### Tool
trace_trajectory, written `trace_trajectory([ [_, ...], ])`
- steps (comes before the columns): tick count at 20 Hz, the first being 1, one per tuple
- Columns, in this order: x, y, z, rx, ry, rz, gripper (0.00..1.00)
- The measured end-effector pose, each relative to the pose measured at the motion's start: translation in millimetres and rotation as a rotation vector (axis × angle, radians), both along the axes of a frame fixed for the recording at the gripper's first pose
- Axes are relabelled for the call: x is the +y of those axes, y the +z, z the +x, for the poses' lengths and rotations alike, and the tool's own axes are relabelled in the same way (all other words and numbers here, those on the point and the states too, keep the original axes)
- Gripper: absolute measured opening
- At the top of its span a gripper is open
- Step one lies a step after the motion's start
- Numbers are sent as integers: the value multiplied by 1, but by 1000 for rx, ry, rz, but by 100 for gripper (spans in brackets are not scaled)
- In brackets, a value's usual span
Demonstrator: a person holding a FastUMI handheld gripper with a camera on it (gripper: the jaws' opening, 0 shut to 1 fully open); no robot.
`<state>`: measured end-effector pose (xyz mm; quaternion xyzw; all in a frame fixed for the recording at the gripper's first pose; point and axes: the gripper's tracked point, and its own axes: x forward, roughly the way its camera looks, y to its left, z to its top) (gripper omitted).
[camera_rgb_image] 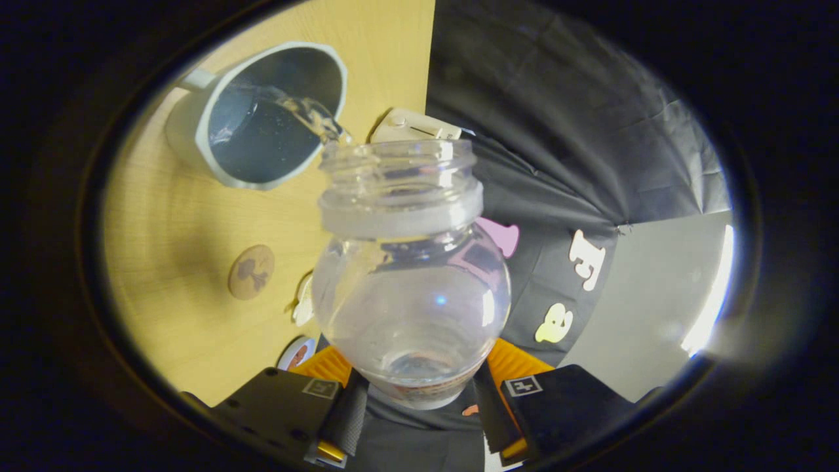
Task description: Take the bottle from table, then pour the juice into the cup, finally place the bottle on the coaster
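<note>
Bottle, clear plastic w/ a round bulbous body and a threaded wide neck, sits tipped between our gripper fingers, its mouth aimed at the cup. We see both fingers clamped on the bottle's lower body, one each side, opened just as wide as the bottle; a printed label band shows at the bottle's base. Thin clear stream of liquid leaves the bottle's lip and falls into the cup. Cup is pale, w/ a faceted rim, a dark interior and a handle on its far side; liquid glints on its inner wall. It stands on a light wood-grain table, beyond the fingers. Round coaster, cork-like w/ a dark print, lies flat on the table nearer the gripper than the cup, well apart from it. Black creased cloth wall hangs past the table's edge, w/ a grey surface beside it.
</note>
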<state>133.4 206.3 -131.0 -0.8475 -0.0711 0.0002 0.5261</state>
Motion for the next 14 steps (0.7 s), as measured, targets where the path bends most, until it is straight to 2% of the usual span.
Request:
trace_trajectory([
  [8,3,5,6,-20,8,-41,77],
  [14,12,13,6,-49,45,-71,77],
])
